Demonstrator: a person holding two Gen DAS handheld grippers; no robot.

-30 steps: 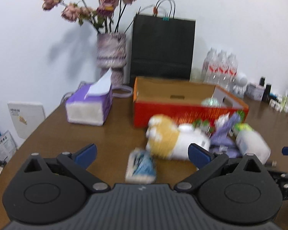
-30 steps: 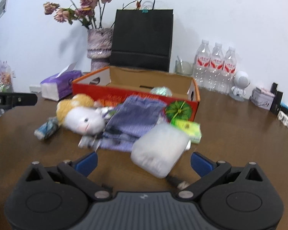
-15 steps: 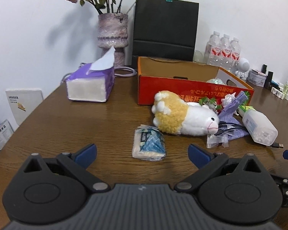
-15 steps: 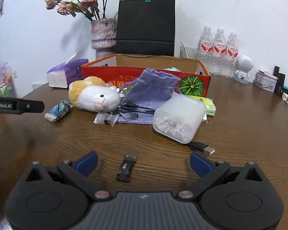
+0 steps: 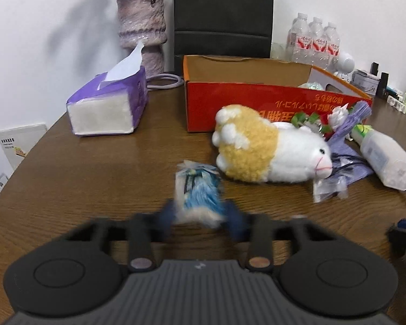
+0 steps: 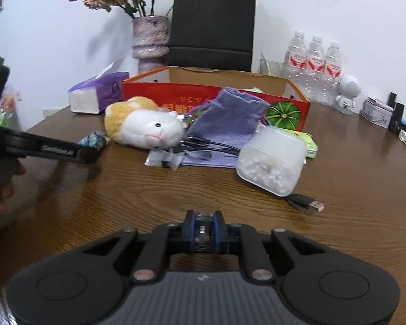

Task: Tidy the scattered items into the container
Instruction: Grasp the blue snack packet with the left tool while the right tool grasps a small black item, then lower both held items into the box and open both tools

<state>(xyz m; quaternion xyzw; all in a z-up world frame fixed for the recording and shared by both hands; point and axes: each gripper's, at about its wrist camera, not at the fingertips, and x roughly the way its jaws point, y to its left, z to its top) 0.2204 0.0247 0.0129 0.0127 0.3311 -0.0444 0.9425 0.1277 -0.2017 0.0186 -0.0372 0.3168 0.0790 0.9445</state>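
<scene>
Left fingers (image 5: pixel 200 214) just closing on the blue packet (image 5: pixel 199 189) — right fingers (image 6: pixel 203 230) clamping a small black clip (image 6: pixel 203 228).

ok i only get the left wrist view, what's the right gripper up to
observer: The right gripper has just been closing its fingers. They are now shut on a small black plastic piece, low over the wooden table.
operator: and my blurry packet, off the table yet
observer: No. From the right wrist, the blue and white crinkly packet looks to lie on the wood. The left gripper has just been closing its fingers onto it.
operator: anything loose by the translucent box
observer: A black USB cable plug lies just in front of the translucent plastic box.
</scene>
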